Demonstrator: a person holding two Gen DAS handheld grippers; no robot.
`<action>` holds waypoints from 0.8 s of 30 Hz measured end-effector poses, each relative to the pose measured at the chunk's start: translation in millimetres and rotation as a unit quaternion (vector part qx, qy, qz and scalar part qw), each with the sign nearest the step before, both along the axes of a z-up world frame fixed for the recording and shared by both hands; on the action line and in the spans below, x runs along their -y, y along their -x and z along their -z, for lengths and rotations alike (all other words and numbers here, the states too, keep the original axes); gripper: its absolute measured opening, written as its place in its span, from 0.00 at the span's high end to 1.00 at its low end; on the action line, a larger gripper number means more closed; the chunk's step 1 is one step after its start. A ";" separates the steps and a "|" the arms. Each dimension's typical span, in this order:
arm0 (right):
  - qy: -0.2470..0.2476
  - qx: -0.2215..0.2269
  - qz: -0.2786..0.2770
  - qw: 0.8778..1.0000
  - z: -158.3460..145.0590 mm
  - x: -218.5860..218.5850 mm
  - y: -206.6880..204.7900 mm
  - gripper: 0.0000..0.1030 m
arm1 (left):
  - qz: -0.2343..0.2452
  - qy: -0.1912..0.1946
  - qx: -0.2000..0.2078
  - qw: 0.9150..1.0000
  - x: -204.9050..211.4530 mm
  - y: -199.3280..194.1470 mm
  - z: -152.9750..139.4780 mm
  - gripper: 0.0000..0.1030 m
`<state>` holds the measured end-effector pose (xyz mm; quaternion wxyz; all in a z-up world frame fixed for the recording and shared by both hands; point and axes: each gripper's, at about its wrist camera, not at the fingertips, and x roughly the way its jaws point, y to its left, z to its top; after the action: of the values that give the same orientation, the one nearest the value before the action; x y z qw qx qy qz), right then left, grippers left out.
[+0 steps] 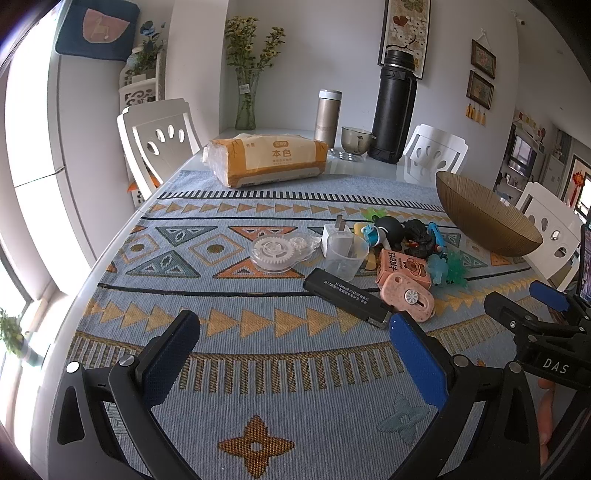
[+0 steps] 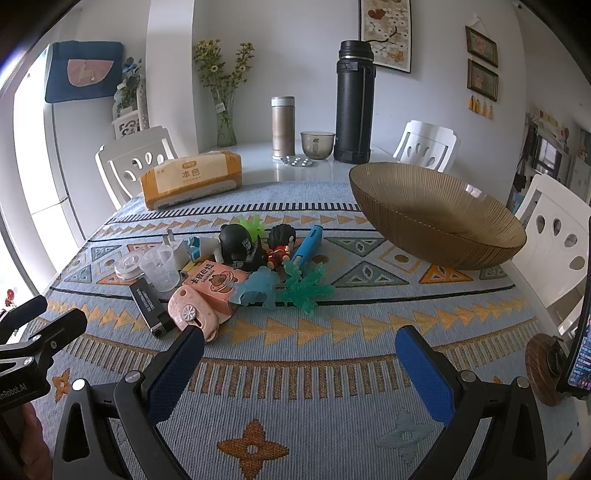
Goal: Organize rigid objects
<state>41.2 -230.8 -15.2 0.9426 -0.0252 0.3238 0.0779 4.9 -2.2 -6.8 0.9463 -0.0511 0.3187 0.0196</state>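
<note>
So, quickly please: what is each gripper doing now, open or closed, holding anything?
Left gripper: open, holding nothing.
Right gripper: open, holding nothing.

White walls (image 2: pixel 295 55) enclose the room, hung with a floral scroll (image 2: pixel 386 31) and two small framed pictures (image 2: pixel 482 62). Bright daylight pours through a window (image 1: pixel 33 147) on the left. White chairs (image 2: pixel 135 162) with oval cut-outs surround the glossy white bench (image 2: pixel 314 170), which carries a blue patterned cloth (image 2: pixel 295 369).
</note>
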 end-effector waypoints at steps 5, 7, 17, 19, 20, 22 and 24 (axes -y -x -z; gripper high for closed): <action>-0.013 0.005 0.001 1.000 0.1 2.2 -0.2 0.00 | 0.000 0.000 0.000 1.000 0.0 0.0 0.1 0.00; -0.030 0.004 0.004 1.000 0.6 7.2 -1.7 0.00 | 0.000 0.000 0.000 1.000 0.0 0.1 0.0 0.00; -0.064 0.001 0.012 0.998 2.6 20.2 -7.3 0.00 | 0.002 0.001 -0.007 1.000 1.9 -1.4 1.5 0.00; -0.057 0.001 0.009 0.998 2.3 17.9 -6.7 0.00 | 0.004 0.002 -0.024 1.000 1.0 -5.9 3.3 0.00; -0.053 0.000 0.007 0.999 2.3 16.7 -6.5 0.00 | 0.005 0.008 -0.037 0.999 -2.3 -8.8 3.9 0.00; -0.046 -0.005 0.005 0.999 2.8 14.7 -6.5 0.00 | 0.007 0.044 -0.059 0.997 -16.9 -17.7 4.3 0.01; -0.045 -0.008 0.003 0.999 3.1 14.3 -6.8 0.00 | 0.022 0.079 -0.077 0.994 -36.0 -32.6 1.2 0.01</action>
<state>48.1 -245.1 -18.4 0.9402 0.0191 0.3280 0.0900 37.5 33.8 -8.0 0.9122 -0.1171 0.3920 -0.0224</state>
